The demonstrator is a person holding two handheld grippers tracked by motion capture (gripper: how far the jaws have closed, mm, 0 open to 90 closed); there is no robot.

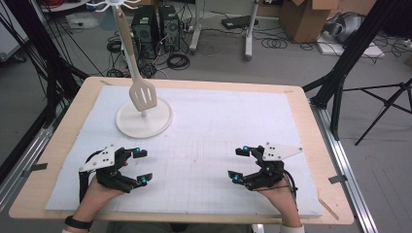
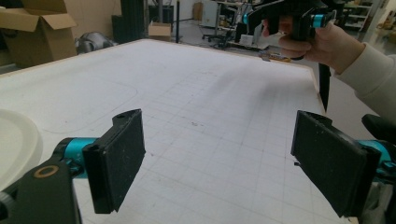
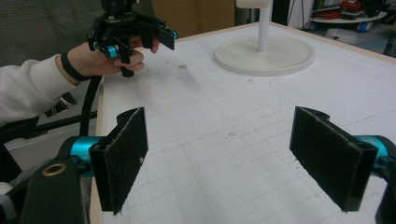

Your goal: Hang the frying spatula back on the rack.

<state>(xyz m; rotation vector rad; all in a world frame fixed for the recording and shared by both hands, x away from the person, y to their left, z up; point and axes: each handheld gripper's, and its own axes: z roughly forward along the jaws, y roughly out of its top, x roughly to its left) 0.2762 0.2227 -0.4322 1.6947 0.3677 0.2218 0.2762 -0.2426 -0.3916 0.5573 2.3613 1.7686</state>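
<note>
A cream slotted spatula (image 1: 142, 97) hangs by its long handle from a white rack, its head just above the rack's round base (image 1: 128, 127) at the mat's far left. My left gripper (image 1: 141, 166) rests low over the near left of the mat, jaws wide apart with nothing between them (image 2: 219, 163). My right gripper (image 1: 239, 163) sits opposite at the near right, also open and empty (image 3: 219, 158). The two point toward each other across bare mat. The rack's base (image 3: 264, 58) and pole appear beyond the right gripper's jaws.
A white gridded mat (image 1: 218, 121) covers the wooden table (image 1: 58, 141). On the floor behind are computer towers (image 1: 155, 26), cables, cardboard boxes (image 1: 311, 17) and black tripod legs (image 1: 350, 53) at the right. Each gripper view shows the other hand's gripper (image 2: 299, 18) (image 3: 135, 35) farther off.
</note>
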